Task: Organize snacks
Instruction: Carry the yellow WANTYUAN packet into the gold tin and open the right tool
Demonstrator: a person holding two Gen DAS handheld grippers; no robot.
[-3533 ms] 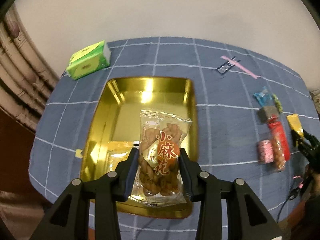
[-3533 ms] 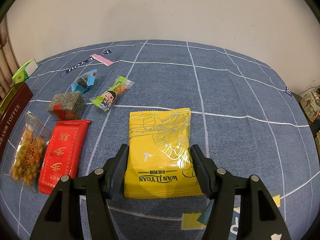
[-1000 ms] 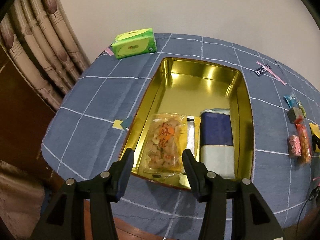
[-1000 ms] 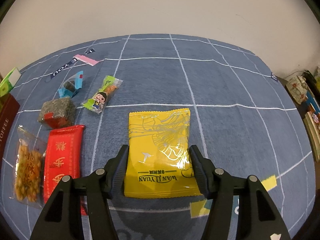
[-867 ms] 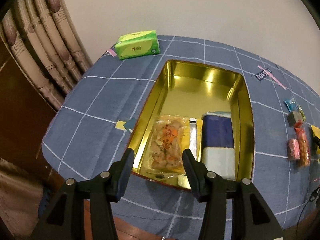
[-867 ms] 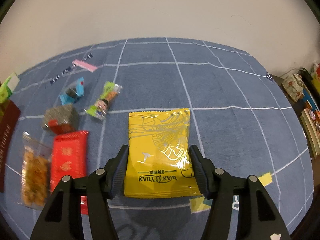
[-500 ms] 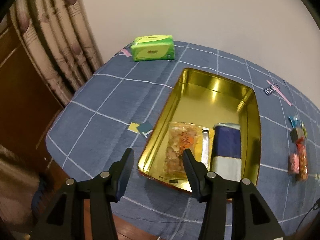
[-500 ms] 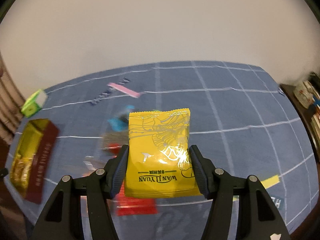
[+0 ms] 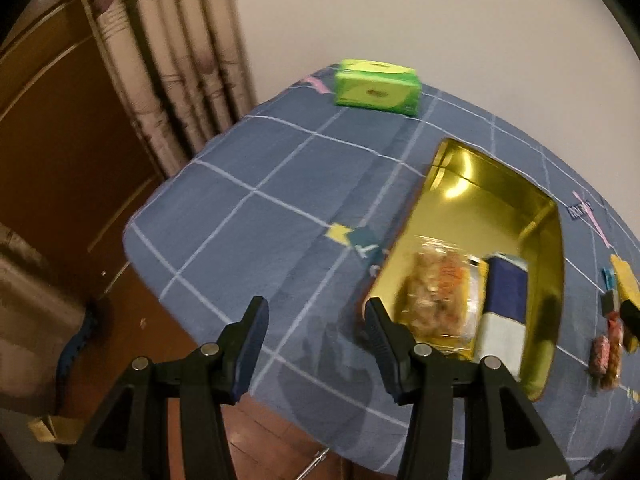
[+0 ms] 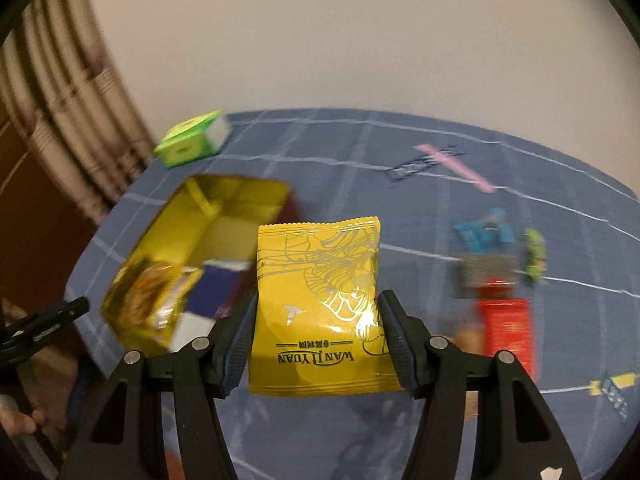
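Observation:
My right gripper [image 10: 316,320] is shut on a yellow snack packet [image 10: 320,304] and holds it in the air above the table, to the right of the gold tin [image 10: 224,196]. My left gripper [image 9: 316,320] is open and empty, off the tin's near-left corner. The gold tin [image 9: 544,264] holds a clear bag of fried twists [image 9: 436,296] and a blue-and-white packet [image 9: 504,304]. Both show blurred in the right wrist view, the twists [image 10: 148,292] left of the blue packet [image 10: 212,292]. The yellow packet [image 9: 626,280] shows at the left wrist view's right edge.
A green tissue pack [image 9: 376,88] lies at the far table edge, also in the right wrist view [image 10: 192,144]. Loose snacks lie right of the tin: a red packet [image 10: 508,328], a grey block [image 10: 488,272], a blue wrapper [image 10: 484,232]. A curtain [image 9: 180,60] and wooden door stand to the left.
My right gripper has lifted the yellow packet off the table and swung left toward the tin. My left gripper let go of the twists bag in the tin and pulled back left.

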